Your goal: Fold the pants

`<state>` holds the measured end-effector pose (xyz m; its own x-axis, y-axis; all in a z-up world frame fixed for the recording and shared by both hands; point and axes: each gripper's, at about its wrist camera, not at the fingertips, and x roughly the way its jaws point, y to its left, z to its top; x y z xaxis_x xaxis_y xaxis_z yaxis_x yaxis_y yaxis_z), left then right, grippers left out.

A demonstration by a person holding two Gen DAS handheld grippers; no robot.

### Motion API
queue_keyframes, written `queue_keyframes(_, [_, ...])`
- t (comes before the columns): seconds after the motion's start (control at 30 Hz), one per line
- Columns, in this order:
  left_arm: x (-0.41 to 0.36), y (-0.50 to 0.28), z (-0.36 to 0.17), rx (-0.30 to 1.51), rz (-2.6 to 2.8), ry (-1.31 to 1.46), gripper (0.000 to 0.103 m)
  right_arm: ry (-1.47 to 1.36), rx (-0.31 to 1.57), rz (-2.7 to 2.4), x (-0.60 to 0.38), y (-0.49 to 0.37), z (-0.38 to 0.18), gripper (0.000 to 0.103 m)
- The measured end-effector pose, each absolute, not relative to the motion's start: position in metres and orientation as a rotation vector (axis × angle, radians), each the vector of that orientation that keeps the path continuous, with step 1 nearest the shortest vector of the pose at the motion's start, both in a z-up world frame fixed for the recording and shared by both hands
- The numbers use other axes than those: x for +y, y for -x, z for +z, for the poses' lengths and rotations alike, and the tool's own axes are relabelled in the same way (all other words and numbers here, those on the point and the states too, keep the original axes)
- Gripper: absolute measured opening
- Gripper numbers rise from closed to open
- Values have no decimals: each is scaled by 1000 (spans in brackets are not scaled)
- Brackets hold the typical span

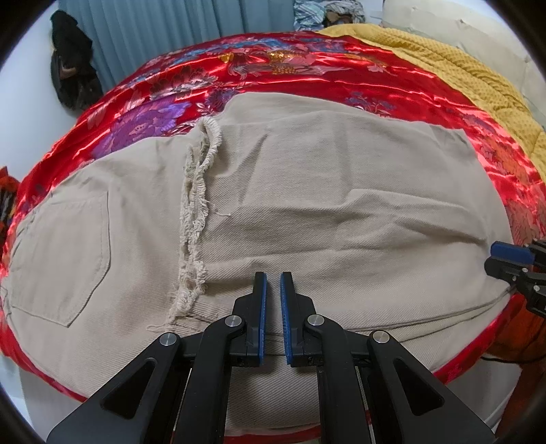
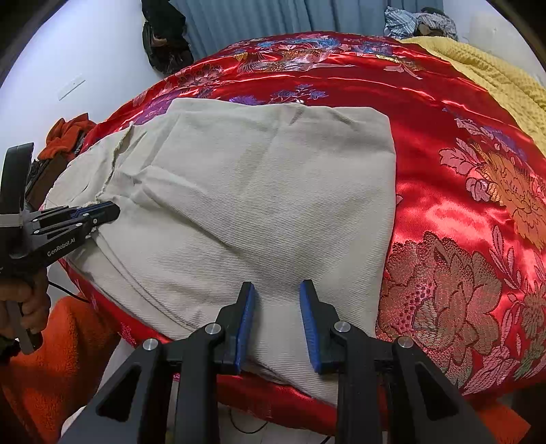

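Beige twill pants (image 1: 307, 205) lie folded on a red satin bedspread (image 1: 273, 75), with a frayed hem (image 1: 196, 211) running across the back pocket side at left. My left gripper (image 1: 273, 275) hovers over the pants' near edge, its blue pads almost touching and nothing between them. The right wrist view has the same gripper (image 2: 114, 209) at the pants' left edge, held by a hand (image 2: 25, 300). My right gripper (image 2: 277, 285) stands over the near right corner of the pants (image 2: 256, 191), fingers apart, flat cloth showing in the gap. From the left wrist view the right gripper (image 1: 506, 258) sits at the far right.
A yellow knitted blanket (image 1: 460, 75) covers the bed's far right. Clothes (image 2: 419, 22) are piled at the far end by a blue curtain (image 1: 163, 27). A dark bag (image 1: 71, 61) hangs on the wall at left. An orange fleece sleeve (image 2: 58, 358) is at lower left.
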<state>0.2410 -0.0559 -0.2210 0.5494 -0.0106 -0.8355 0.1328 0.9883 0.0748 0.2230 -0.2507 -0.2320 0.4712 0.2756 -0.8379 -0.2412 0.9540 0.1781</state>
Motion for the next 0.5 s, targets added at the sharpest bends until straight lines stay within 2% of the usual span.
queue_keyframes(0.5, [-57,-241,-221,991,-82,-145,8,-40,1034,317,-251,-223,-232,28])
